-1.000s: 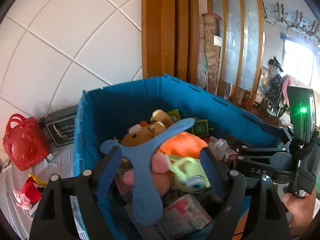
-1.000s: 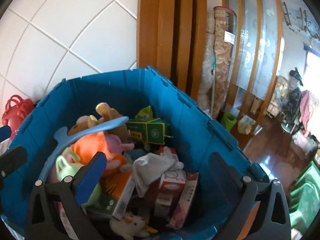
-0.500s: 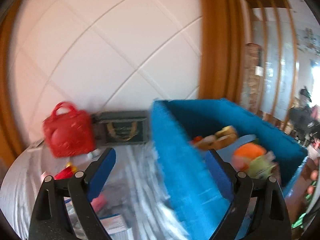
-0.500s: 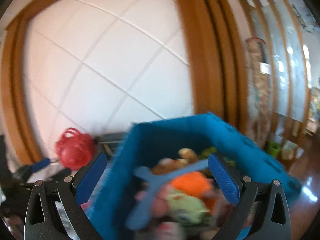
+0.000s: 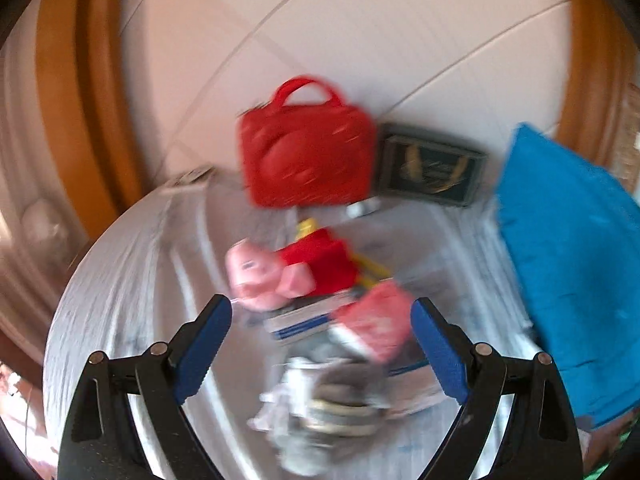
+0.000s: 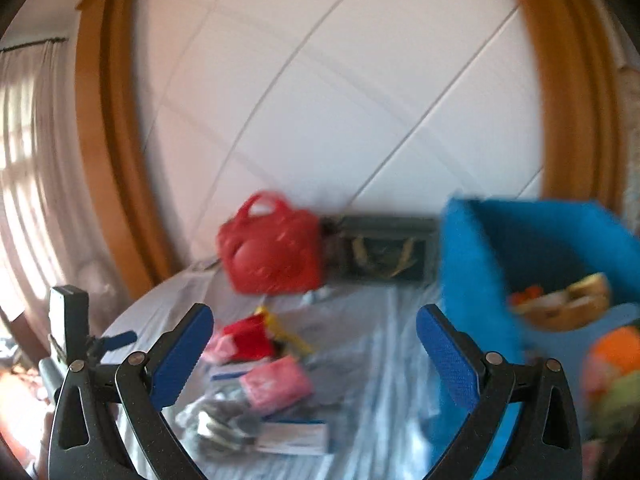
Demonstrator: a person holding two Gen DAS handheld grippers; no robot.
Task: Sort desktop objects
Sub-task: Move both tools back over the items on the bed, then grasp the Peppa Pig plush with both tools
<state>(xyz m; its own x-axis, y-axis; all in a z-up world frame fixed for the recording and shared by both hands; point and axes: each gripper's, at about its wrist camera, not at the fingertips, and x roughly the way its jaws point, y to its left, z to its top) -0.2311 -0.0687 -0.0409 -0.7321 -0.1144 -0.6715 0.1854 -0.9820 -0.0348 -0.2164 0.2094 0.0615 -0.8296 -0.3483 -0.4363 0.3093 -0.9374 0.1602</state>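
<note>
The pile of loose items on the round table [image 5: 120, 280] sits low in the centre of the left wrist view: a plush pig in a red dress [image 5: 288, 272], a pink packet [image 5: 374, 320] lying on flat booklets or boxes [image 5: 300, 326], and a grey crumpled bundle [image 5: 328, 408] nearest the camera. The plush pig looks soft and light, so a pinch across its red body should hold; the pink packet seems thin and possibly slippery, best taken by an edge. Motion blur hides finer detail. The left gripper [image 5: 320, 344] has its jaws spread wide with nothing between them, framing the pile; the right gripper [image 6: 316, 356] is equally wide and empty. Further back, a red handbag [image 5: 308, 156] and a dark box [image 5: 430, 172] stand against the wall. At the right edge, the blue crate [image 6: 472, 280] holds plush toys, including an orange one [image 6: 612, 348].
</note>
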